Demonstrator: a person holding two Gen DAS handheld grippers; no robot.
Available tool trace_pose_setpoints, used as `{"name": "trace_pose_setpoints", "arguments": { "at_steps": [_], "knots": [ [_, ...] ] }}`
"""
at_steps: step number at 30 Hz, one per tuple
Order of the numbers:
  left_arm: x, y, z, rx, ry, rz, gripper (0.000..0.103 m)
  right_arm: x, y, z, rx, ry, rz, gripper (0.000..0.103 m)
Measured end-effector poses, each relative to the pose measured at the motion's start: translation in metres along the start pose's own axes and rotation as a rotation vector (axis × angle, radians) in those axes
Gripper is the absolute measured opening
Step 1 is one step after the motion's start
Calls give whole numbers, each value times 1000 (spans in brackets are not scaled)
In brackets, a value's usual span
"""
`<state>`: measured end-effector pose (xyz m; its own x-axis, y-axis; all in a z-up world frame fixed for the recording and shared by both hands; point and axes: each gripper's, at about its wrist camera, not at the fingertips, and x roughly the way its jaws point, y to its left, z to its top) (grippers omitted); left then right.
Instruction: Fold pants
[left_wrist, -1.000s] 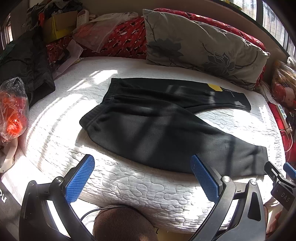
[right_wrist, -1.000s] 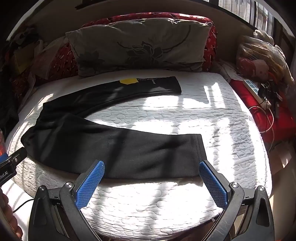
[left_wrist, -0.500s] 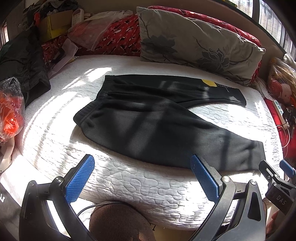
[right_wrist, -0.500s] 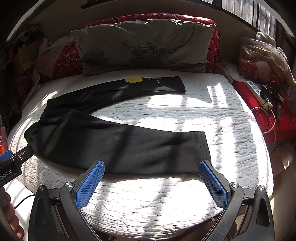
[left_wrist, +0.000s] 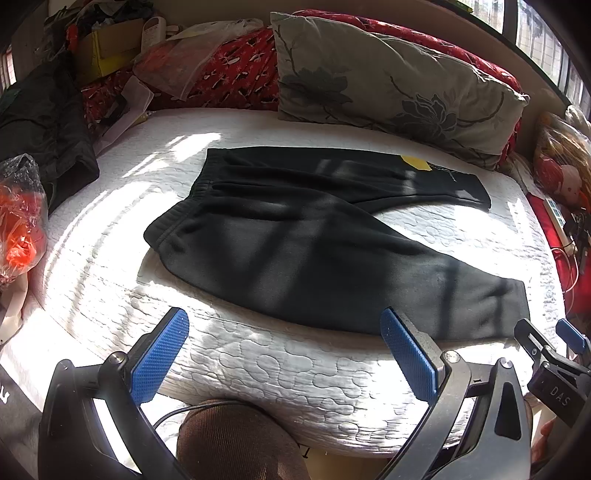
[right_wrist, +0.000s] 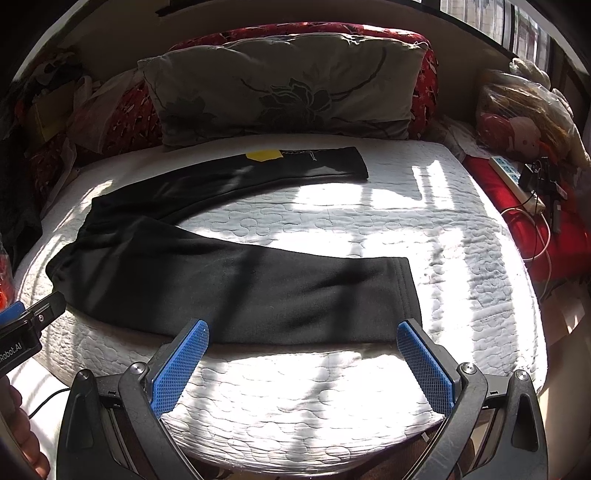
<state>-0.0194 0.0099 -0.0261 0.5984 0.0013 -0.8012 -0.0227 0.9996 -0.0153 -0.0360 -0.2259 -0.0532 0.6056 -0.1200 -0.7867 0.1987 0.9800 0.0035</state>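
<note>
Black sweatpants (right_wrist: 236, 280) lie splayed below the pillow (right_wrist: 288, 88); my left gripper (left_wrist: 284, 354) and right gripper (right_wrist: 301, 363) hover spread, empty. I'd pinch near-leg waistband and cuff together.

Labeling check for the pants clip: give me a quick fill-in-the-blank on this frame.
1. The black fleece pants lie flat with the two legs spread ____.
2. A ____ tag sits on the far leg.
3. The left gripper and right gripper both have fingers ____.

Missing: apart; yellow; open

Black pants (left_wrist: 295, 243) with yellow patch (left_wrist: 415, 162), white quilted mattress (left_wrist: 295, 362), grey floral pillow (left_wrist: 388, 81).
</note>
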Motion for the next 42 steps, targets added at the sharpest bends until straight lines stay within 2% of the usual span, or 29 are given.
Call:
{"name": "trace_pose_setpoints", "arguments": {
  "at_steps": [22,31,42],
  "knots": [
    [1,-3,-1,4,8,-5,103,5,1,-3,2,20,-2,103],
    [3,-2,0,5,20,18,103,7,-1,-3,13,27,3,103],
    [19,-1,16,41,58,33,103,16,-10,5,22,48,5,103]
  ]
}}
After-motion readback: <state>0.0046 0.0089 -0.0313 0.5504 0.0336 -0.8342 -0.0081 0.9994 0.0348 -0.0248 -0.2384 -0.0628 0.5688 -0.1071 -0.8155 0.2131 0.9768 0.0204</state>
